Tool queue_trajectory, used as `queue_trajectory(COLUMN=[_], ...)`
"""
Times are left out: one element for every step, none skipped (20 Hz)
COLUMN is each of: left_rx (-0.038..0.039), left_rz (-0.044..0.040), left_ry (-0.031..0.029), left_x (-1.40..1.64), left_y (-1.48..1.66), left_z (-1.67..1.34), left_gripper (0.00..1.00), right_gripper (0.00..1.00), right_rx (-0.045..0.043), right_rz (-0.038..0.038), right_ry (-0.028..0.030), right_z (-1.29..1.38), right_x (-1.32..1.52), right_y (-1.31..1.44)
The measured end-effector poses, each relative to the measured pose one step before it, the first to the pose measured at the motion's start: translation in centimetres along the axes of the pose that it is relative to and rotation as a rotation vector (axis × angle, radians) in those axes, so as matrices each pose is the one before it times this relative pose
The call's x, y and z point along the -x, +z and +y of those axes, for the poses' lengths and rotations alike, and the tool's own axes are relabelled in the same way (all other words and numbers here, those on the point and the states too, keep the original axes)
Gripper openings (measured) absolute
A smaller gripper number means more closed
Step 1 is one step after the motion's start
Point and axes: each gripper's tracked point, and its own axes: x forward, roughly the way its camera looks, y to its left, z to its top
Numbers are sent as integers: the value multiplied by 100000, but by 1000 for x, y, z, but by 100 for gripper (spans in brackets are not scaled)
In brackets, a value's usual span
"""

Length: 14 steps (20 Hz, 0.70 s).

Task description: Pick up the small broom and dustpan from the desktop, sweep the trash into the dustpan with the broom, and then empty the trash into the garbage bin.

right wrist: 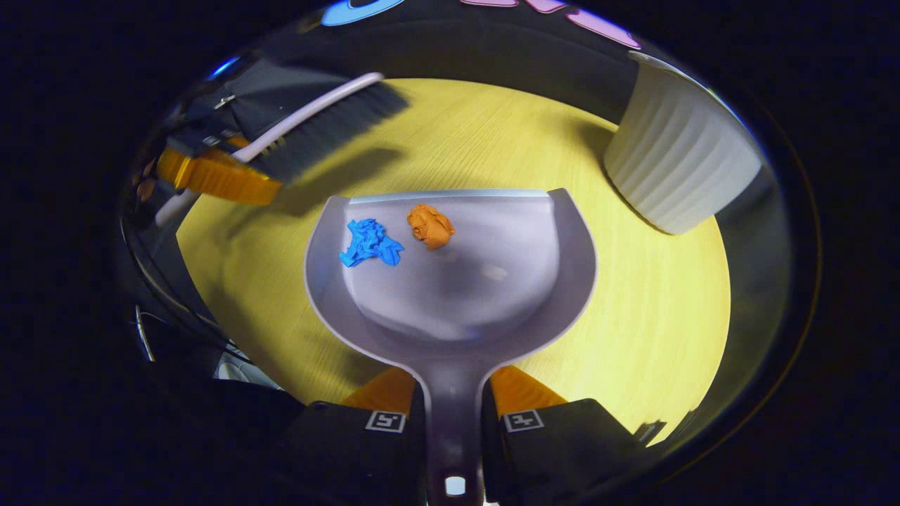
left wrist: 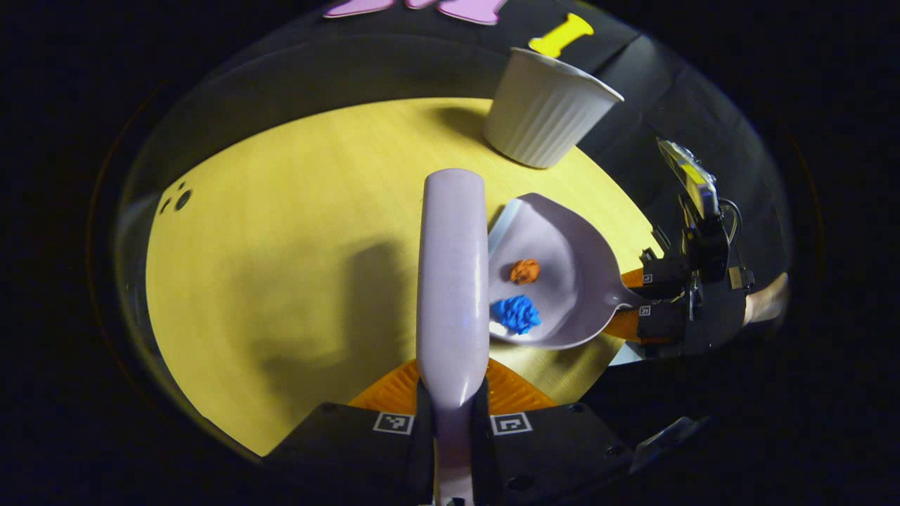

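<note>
Two scraps (right wrist: 370, 243) in dustpan (right wrist: 450, 295), tongs (right wrist: 450, 422) seemingly clamped

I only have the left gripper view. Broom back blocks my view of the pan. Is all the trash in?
Observer: The right gripper view shows the blue scrap and orange scrap both inside the dustpan, near its front lip.
Operator: Any left on the table?
Observer: None on the tabletop around the pan there.
Operator: Broom bristles touching?
Observer: No, the broom is clear of the pan, bristles raised, held by the left gripper.
</note>
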Motion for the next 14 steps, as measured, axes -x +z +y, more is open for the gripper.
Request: queue_trajectory(left_rx=[2357, 2071, 2053, 2254, 2218, 2671, 2662, 1810, 1649, 1501, 1532, 1544, 1275, 538], left_rz=[-1282, -976, -367, -189, -348, -55, -413, -844, -679, -509, -407, -57, 222, 72], left_ry=[2583, 2564, 1788, 1087, 937, 571, 318, -337, -371, -83, -170, -244, -139, 151], left_x=[1205, 1445, 1131, 951, 718, 344, 544, 211, 424, 512, 401, 202, 303, -192], left_y=[-1335, -1282, -1431, -1757, -1519, -1499, -1162, -924, -977, -1095, -867, -774, -591, -82], left_z=[906, 1138, 882, 582, 393, -12, 140, -99, 72, 545, 409, 155, 219, -402], left_gripper=[25, 25, 25, 25, 25, 25, 25, 25, 25, 25, 27, 25, 25, 25], right_gripper=[35, 35, 35, 31, 31, 35, 35, 31, 35, 35, 35, 35, 35, 35], right_rx=[-2386, -2108, -1900, -1962, -1641, -1268, -1783, -2919, -3393, -3593, -2518, -1562, -1242, -1369], right_rz=[-584, -608, -583, -790, -820, -813, -845, -651, -362, -507, -659, -663, -538, -605], right_ry=[-530, -1024, -1296, -1645, -2027, -2229, -2076, -1633, -1228, -1142, -509, -322, -555, -642], right_z=[153, -26, -182, -248, -414, -454, -21, -221, 144, 141, 0, -136, -197, -351], right_x=[77, 292, 209, 190, 63, 250, 43, 303, 268, 417, 527, 514, 438, 448], right_y=[-77, -25, -51, 40, -39, 192, 406, 215, 2, 69, 7, 177, 166, 177])
